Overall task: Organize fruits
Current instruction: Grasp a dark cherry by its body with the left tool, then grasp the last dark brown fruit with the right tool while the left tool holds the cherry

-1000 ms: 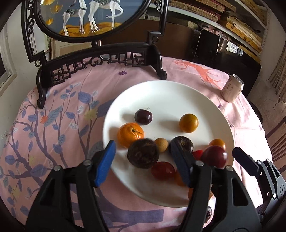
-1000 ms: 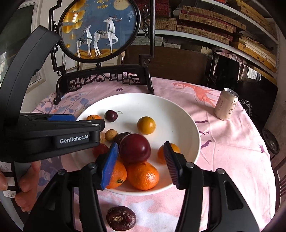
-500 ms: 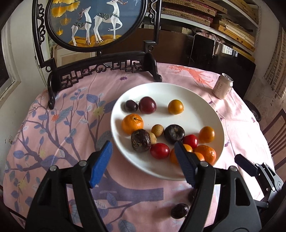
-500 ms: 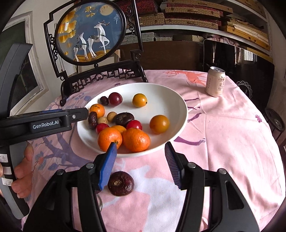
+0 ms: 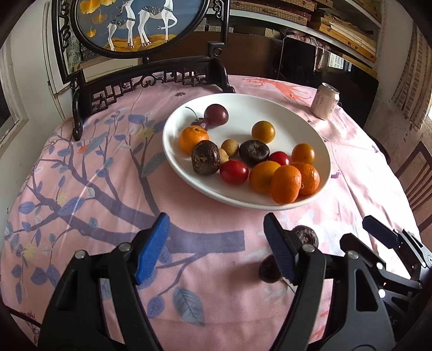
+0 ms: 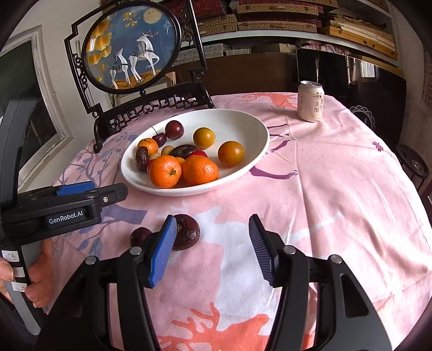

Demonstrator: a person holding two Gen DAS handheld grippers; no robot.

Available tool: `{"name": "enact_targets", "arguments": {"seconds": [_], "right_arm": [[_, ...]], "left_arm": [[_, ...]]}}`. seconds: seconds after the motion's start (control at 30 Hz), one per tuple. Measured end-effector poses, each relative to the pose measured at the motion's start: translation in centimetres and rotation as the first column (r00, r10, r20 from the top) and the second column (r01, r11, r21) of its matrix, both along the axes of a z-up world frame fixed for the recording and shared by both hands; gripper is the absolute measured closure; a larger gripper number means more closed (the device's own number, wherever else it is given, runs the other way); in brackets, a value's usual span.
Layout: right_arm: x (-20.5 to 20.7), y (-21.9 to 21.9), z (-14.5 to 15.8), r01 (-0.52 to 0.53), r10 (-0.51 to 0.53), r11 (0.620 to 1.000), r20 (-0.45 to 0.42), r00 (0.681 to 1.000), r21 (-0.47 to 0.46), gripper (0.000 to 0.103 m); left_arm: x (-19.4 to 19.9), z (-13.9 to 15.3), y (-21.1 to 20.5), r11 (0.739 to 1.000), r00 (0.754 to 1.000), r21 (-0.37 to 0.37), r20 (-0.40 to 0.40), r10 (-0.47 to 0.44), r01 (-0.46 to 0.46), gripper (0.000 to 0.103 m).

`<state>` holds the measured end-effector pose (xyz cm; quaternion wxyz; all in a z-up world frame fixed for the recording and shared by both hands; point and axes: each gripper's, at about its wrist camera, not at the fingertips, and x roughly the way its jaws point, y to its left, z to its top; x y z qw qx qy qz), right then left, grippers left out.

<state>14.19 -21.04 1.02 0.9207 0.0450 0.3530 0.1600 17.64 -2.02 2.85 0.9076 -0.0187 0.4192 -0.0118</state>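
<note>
A white plate (image 5: 283,108) (image 6: 251,127) on the pink tablecloth holds several fruits: oranges, red and dark plums, a cherry, dark wrinkled passion fruits. Two dark fruits lie on the cloth in front of the plate: a wrinkled passion fruit (image 6: 187,235) (image 5: 306,236) and a smaller dark plum (image 6: 139,235) (image 5: 268,271). My left gripper (image 5: 216,248) is open and empty over the cloth, short of the plate. My right gripper (image 6: 212,247) is open and empty, its left finger just beside the passion fruit. The left gripper's body (image 6: 64,205) shows in the right wrist view.
A drink can (image 5: 325,101) (image 6: 310,101) stands at the far right of the table. A dark carved stand with a round deer picture (image 5: 135,24) (image 6: 132,48) stands behind the plate. Shelves and a chair lie beyond the table's edge.
Both grippers have pulled back from the plate toward the near table edge. The red plum seen between the right fingers a second ago now lies at the far side of the plate.
</note>
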Motion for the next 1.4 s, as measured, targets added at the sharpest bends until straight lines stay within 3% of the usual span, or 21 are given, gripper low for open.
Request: {"name": "enact_targets", "arguments": {"seconds": [0.73, 0.83, 1.03, 1.17, 1.3, 1.4], "right_arm": [[-0.6, 0.0, -0.2, -0.015, 0.015, 1.0, 0.005, 1.0, -0.019, 0.047], [-0.8, 0.1, 0.0, -0.02, 0.02, 0.999, 0.012, 1.0, -0.027, 0.047], [-0.7, 0.2, -0.2, -0.016, 0.016, 0.999, -0.001, 1.0, -0.029, 0.047], [-0.4, 0.4, -0.6, -0.019, 0.019, 0.999, -0.018, 1.0, -0.034, 0.047], [-0.1, 1.5, -1.6, -0.042, 0.037, 0.996, -0.059, 0.998, -0.076, 0.047], [-0.1, 2.6, -1.9, -0.074, 0.067, 0.992, -0.073, 0.995, -0.098, 0.047]], "left_arm": [[-2.1, -3.9, -3.2, 0.991, 0.987, 0.029, -0.096, -0.13, 0.133, 0.028], [-1.7, -4.5, -3.3, 0.99, 0.985, 0.027, -0.106, -0.133, 0.137, 0.04], [-1.2, -4.3, -3.3, 0.991, 0.989, 0.035, -0.086, -0.124, 0.128, 0.075], [-1.3, -3.7, -2.2, 0.994, 0.99, -0.022, -0.091, -0.109, 0.108, 0.075], [-1.4, -2.7, -1.0, 0.997, 0.996, 0.03, -0.04, -0.076, 0.077, 0.075], [-1.1, -2.4, 0.0, 0.998, 0.998, 0.027, -0.037, -0.053, 0.054, 0.075]]}}
